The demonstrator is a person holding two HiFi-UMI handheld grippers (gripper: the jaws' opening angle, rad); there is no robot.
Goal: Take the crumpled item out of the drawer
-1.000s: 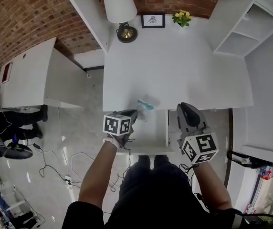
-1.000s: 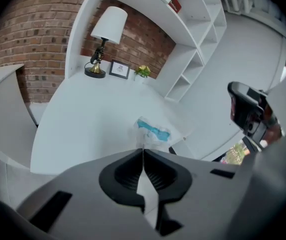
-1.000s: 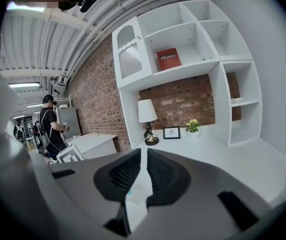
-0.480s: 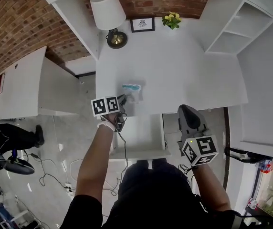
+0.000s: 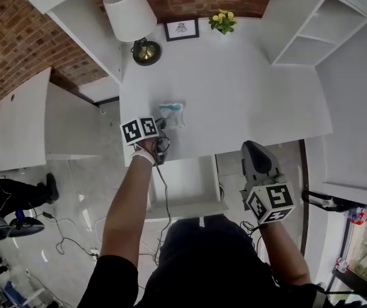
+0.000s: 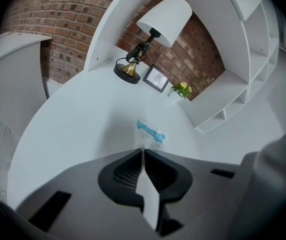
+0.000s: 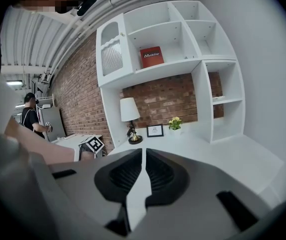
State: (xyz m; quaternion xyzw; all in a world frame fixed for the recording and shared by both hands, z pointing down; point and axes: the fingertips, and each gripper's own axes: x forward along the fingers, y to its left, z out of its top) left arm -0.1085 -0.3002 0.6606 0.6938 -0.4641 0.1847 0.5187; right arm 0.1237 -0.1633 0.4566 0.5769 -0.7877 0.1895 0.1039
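One thin pinch is doing all the work here: the left gripper is pressing its jaws together on what looks like just the near edge of the crumpled item, a white-and-blue wad sticking out right ahead of the tips and sitting on or just over the white desk. So it is already out of the drawer, which is standing pulled out behind and below that gripper, toward the person. Main risk, imo: w/ so little of the wad between the pads, it is prob. hanging on by a fold, and a quick swing or twist could be pulling it free early. Being light, it could be tumbling back over the desk edge behind the tips, into the open drawer or onto the floor. On release, a fold could be clinging to a pad and getting dragged back w/ the gripper. A cable is trailing down from the left gripper along the drawer's left side, so a pull-back could be snagging it on the drawer wall. The right gripper is holding its jaws nearly together w/ nothing between them, idling well to the right of the left one, beside the drawer
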